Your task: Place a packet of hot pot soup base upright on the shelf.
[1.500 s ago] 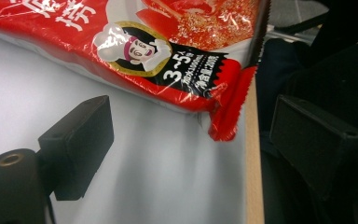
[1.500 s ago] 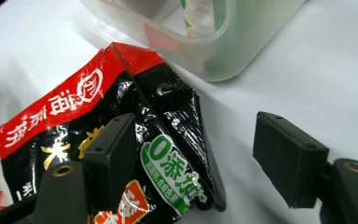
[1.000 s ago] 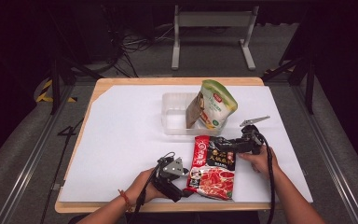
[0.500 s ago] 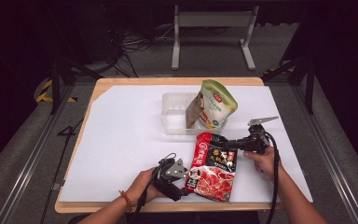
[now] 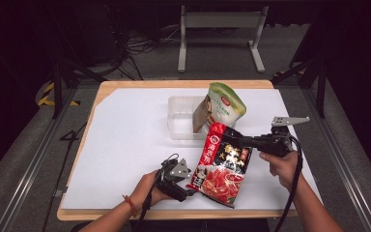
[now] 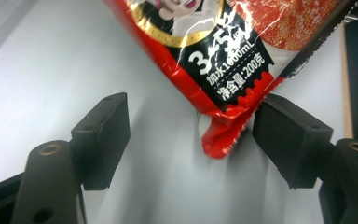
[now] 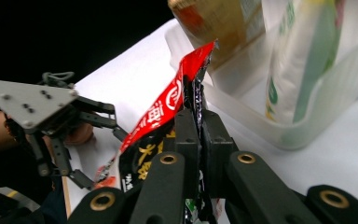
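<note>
Red-and-black glossy foil soup-base pouch (image 5: 222, 162) hangs tilted above the white table sheet (image 5: 125, 145), its upper edge clamped in my right claw (image 7: 198, 128), whose jaws have just been closing. My left claw (image 6: 191, 135) stands apart around its lower corner. Such a thin pinch may slip, and the pouch may snag the clear plastic tub (image 5: 183, 121) holding the green-and-white standing bag (image 5: 224, 106).

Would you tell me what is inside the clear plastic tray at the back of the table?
A green and white pouch stands in the clear tray, leaning at its right end. The rest looks bare; the tray floor behind the pouch is covered.
</note>
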### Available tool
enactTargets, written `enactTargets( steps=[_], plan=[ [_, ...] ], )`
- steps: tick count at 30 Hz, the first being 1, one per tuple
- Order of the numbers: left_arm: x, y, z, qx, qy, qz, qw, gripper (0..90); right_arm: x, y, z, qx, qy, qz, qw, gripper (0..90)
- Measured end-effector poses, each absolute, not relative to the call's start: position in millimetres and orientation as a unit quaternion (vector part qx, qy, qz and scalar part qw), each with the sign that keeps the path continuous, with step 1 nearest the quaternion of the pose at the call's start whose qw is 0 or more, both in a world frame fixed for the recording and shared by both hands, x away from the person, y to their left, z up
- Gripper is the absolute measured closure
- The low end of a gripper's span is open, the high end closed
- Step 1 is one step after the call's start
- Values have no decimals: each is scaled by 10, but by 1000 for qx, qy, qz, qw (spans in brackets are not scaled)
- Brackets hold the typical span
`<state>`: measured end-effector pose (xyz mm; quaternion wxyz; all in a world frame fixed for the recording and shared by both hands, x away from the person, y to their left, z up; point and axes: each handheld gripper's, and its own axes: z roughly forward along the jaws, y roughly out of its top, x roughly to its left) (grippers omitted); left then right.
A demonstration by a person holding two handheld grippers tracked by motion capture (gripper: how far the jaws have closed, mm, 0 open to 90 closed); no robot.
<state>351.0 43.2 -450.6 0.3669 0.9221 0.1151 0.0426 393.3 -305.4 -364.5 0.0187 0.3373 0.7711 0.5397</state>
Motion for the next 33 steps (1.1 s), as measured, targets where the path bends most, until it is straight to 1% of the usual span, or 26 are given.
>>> enactTargets(
  steps=[2,3,4,7,11,14,15,19,21,27,30,33],
  plan=[
    [3538,464,-4498,916,128,37,378,288,3858,-3021,-3548,330,768,548,34,876],
    [3538,464,-4498,916,128,37,378,295,3858,-3021,-3548,330,768,548,34,876],
    [3566,514,-4467,909,134,32,393,306,3810,-2987,-3487,322,766,555,41,876],
    [3583,564,-4434,906,130,36,402,268,3775,-2950,-3443,317,767,556,49,876],
    [3566,719,-4352,896,131,45,421,244,3714,-2874,-3354,304,768,561,59,876],
    [3544,943,-4269,893,130,55,428,213,3661,-2834,-3288,298,766,566,67,876],
    [3544,943,-4269,893,130,55,428,206,3661,-2834,-3288,298,766,566,67,876],
    [3504,1217,-4242,890,135,64,431,203,3618,-2804,-3227,293,764,570,73,886],
    [3477,1351,-4254,889,145,76,429,202,3617,-2797,-3221,295,763,570,74,887],
    [3442,1767,-4296,868,184,92,452,187,3588,-2803,-3200,292,765,568,85,889],
    [3468,1880,-4316,855,202,97,468,182,3564,-2785,-3171,288,766,567,92,888],
    [3477,1924,-4323,854,204,106,467,178,3567,-2752,-3150,285,766,569,94,889]
  ],
)
